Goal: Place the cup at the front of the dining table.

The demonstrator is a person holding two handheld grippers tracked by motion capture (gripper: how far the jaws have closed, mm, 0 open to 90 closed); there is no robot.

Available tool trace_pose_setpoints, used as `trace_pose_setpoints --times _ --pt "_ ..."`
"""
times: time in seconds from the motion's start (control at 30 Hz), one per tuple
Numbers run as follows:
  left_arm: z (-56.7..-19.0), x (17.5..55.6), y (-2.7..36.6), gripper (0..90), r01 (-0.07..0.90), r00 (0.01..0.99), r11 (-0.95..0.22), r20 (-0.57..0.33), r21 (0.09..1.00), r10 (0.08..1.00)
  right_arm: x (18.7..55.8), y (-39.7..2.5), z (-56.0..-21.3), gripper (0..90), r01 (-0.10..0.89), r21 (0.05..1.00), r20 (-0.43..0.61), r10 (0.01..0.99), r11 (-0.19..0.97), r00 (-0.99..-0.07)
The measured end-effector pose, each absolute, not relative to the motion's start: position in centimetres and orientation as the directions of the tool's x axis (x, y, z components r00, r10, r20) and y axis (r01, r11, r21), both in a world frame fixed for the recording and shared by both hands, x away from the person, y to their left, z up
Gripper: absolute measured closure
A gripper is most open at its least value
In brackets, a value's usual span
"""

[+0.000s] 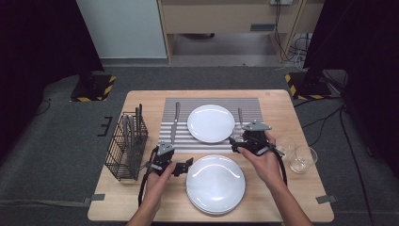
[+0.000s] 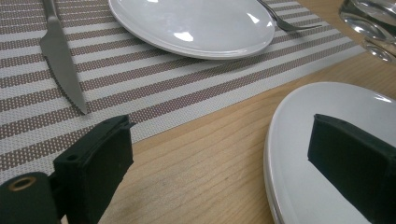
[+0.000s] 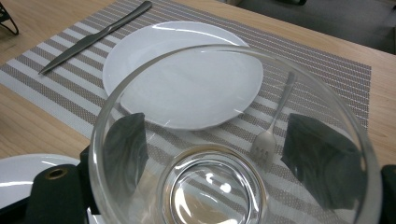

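Note:
My right gripper (image 1: 236,141) is shut on a clear glass (image 1: 237,136), held just above the striped placemat (image 1: 254,106) by the fork (image 1: 240,117). In the right gripper view the glass (image 3: 219,196) sits between the two black jaws of that gripper (image 3: 224,149), its mouth toward the camera. My left gripper (image 1: 183,165) is open at the left rim of a stack of white plates (image 1: 215,183). In its own view the left gripper (image 2: 224,140) has one jaw over bare wood and the other over the top plate (image 2: 299,116).
A white plate (image 1: 211,123) lies on the placemat with a knife (image 1: 174,123) to its left. A black wire basket (image 1: 126,146) with cutlery stands at the left edge. Two more glasses (image 1: 285,143) (image 1: 303,159) stand at the right.

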State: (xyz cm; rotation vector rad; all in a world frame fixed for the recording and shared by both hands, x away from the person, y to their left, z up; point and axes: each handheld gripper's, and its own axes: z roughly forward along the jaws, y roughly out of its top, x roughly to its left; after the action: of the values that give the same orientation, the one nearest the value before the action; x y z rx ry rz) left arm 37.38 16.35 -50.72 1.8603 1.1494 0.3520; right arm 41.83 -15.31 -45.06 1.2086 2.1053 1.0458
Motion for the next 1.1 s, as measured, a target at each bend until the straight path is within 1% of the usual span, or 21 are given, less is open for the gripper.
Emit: trace_pose_setpoints --times 0.3,1.1 --pt "-50.7 37.4 16.4 6.1 0.570 0.528 -0.168 -0.203 0.804 0.824 42.3 -14.9 -45.1 19.8 0.495 0.810 -0.041 0.873 0.313 -0.486" --pt "-50.6 37.4 16.6 6.1 0.570 0.522 -0.153 -0.212 0.807 0.826 43.5 -11.9 -44.6 19.9 0.479 0.816 -0.037 0.855 0.325 -0.517"
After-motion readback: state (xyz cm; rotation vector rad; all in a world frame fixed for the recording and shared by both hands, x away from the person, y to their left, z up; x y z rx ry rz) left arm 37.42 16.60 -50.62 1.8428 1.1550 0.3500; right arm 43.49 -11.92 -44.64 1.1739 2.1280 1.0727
